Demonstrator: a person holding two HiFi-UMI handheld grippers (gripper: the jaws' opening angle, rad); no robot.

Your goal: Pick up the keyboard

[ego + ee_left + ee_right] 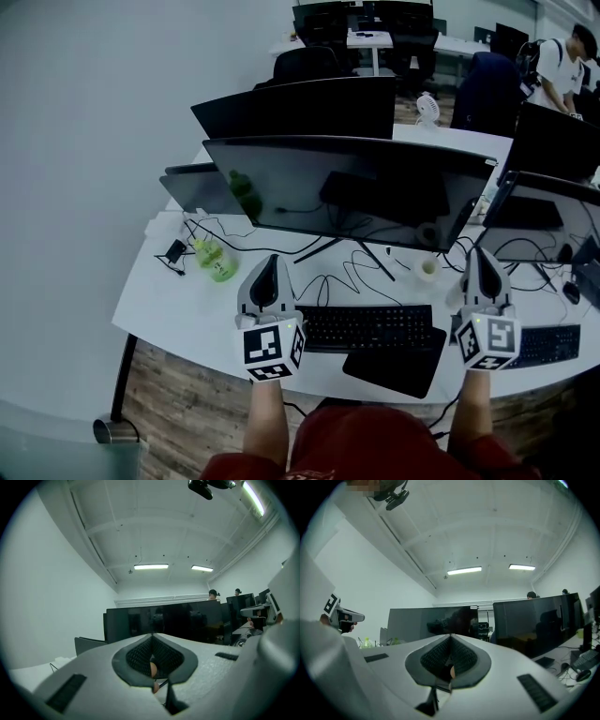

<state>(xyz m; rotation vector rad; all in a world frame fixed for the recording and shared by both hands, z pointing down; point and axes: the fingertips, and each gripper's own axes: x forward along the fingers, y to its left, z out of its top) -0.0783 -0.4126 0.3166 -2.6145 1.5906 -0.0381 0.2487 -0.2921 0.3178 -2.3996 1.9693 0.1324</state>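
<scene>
Rows of dark monitors crowd a white worktop (183, 314) in an open-plan office. A black keyboard (366, 326) lies flat near the worktop's front edge, with a black pad (394, 364) against its near right side. A person holds the left gripper (270, 279) just beside the keyboard's left end and the right gripper (481, 270) near its right end. Both sets of jaws are pressed together on nothing. The keyboard is probably a light, stiff plastic slab that should lift without bending, though its smooth casing may slip. One of the loose cables (347, 277) behind it may be its own and could drag. Pinching the two short ends, one per gripper, looks the steadiest hold, since the keys give under pressure.
</scene>
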